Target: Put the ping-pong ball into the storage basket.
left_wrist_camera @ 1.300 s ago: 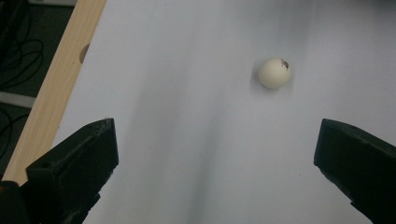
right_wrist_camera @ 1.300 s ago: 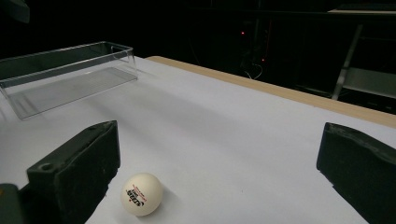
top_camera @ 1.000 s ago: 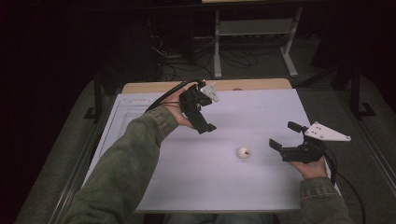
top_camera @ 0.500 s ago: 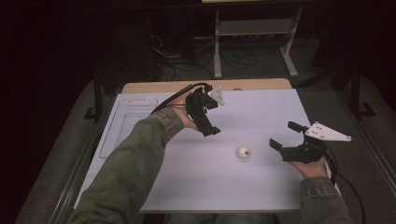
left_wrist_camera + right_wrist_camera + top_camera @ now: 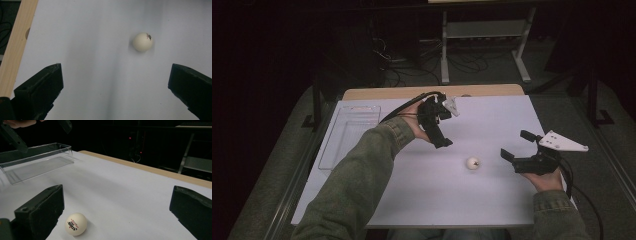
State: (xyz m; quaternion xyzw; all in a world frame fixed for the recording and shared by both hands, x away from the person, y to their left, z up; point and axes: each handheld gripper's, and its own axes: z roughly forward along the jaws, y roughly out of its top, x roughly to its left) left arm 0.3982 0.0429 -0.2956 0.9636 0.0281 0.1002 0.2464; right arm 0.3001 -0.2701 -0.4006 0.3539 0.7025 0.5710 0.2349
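I am in the approach step: the white ball [image 5: 472, 163] lies free on the bench [image 5: 492, 200], a little toward the near edge from the middle and nearer my right side, touching neither gripper. My left gripper [image 5: 438, 131] hangs above the bench toward the far edge, tipped down at the ball, its fingers [image 5: 40, 90] spread wide and holding nothing; in the left gripper view the ball [image 5: 142, 42] sits ahead of the fingers and off toward the right one, not centred. My right gripper [image 5: 518, 146] rests low near the right edge, fingers [image 5: 41, 212] also wide and empty, with the ball [image 5: 76, 224] just beside its left finger in the right gripper view. A clear tray [image 5: 349, 134] stands along the left edge, well apart from the ball. As I judge it, the next move calls for centring the ball between one pair of fingers, coming down level with it, and closing gently, since a round ball will roll from a glancing touch.
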